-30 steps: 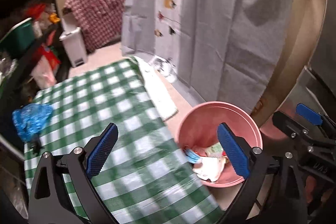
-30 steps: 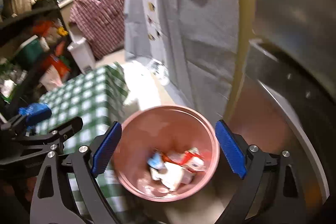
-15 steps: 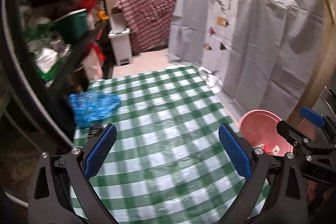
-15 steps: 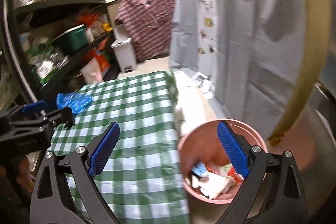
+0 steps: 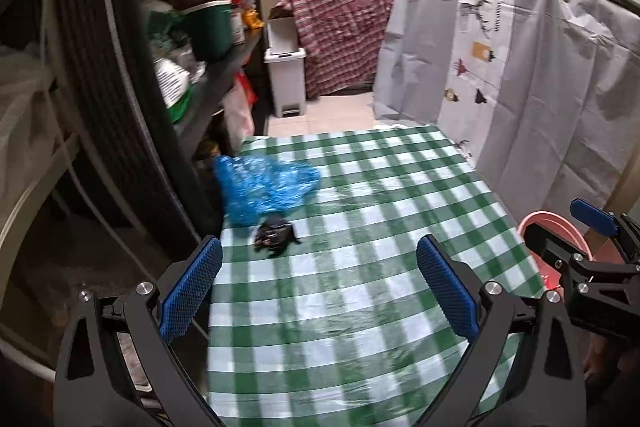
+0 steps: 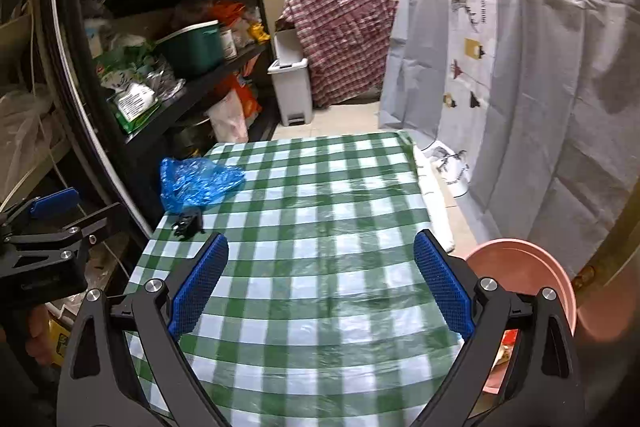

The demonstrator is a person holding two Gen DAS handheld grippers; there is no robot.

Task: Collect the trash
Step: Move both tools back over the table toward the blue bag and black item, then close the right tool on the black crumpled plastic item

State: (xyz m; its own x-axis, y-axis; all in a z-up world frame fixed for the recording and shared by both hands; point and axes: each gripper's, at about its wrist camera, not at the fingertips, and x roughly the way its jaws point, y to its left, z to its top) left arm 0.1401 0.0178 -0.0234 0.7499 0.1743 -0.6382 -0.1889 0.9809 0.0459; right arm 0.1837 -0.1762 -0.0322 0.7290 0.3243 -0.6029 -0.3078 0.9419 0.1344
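A crumpled blue plastic bag point(image 5: 264, 189) lies at the left edge of the green checked table point(image 5: 380, 227), with a small black crumpled piece point(image 5: 276, 233) just in front of it. Both show in the right wrist view too: the bag point(image 6: 198, 183) and the black piece point(image 6: 187, 223). A pink bucket point(image 5: 560, 247) holding trash stands on the floor right of the table; it also shows in the right wrist view point(image 6: 532, 291). My left gripper point(image 5: 318, 291) is open and empty above the table. My right gripper point(image 6: 320, 287) is open and empty above the table.
Dark shelves point(image 6: 168, 39) packed with bags and a green pot run along the left. A grey cloth point(image 5: 520, 87) hangs over the counter on the right. A white pedal bin point(image 5: 286, 83) and a plaid shirt point(image 5: 340, 27) stand at the back.
Both grippers have swung left from over the pink bucket to over the table. The blue bag and black piece have come into fuller view.
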